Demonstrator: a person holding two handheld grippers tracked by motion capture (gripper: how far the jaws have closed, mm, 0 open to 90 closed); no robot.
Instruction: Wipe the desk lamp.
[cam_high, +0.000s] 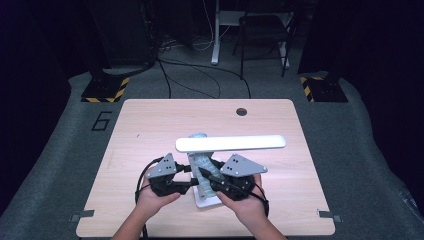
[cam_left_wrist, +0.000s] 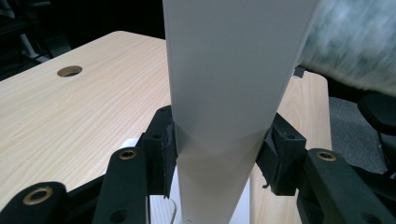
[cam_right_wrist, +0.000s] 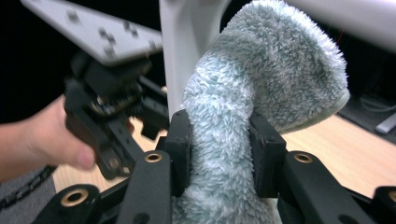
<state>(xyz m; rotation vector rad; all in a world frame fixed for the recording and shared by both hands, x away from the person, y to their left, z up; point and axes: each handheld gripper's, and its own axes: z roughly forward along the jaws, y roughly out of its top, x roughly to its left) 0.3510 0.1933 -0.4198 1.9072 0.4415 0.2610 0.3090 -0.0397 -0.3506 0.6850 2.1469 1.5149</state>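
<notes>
On the left, my left gripper (cam_left_wrist: 217, 154) is clamped across the white lamp's stem (cam_left_wrist: 229, 93), both pads pressed flat against its sides. That stem looks rigid, smooth and a bit slick, so I judge a firm squeeze low down, near the base (cam_high: 206, 201), is the right place: it steadies the whole lamp without tipping it. The lamp stands near the front middle of the tabletop (cam_high: 150, 125), its long white head (cam_high: 230, 143) stretched level above both grippers.

Moving right, my right gripper (cam_right_wrist: 219, 151) is closed on the fluffy cloth (cam_right_wrist: 261, 84), jaws pinching a bunched fold of it just beside the stem. It's pale blue-grey, thick-piled, plush like a towel. I reckon it's light, soft and floppy, not fragile, and it squashes in the grip, so a gathered fold is the sensible hold. The free upper end droops over beside the stem.
</notes>
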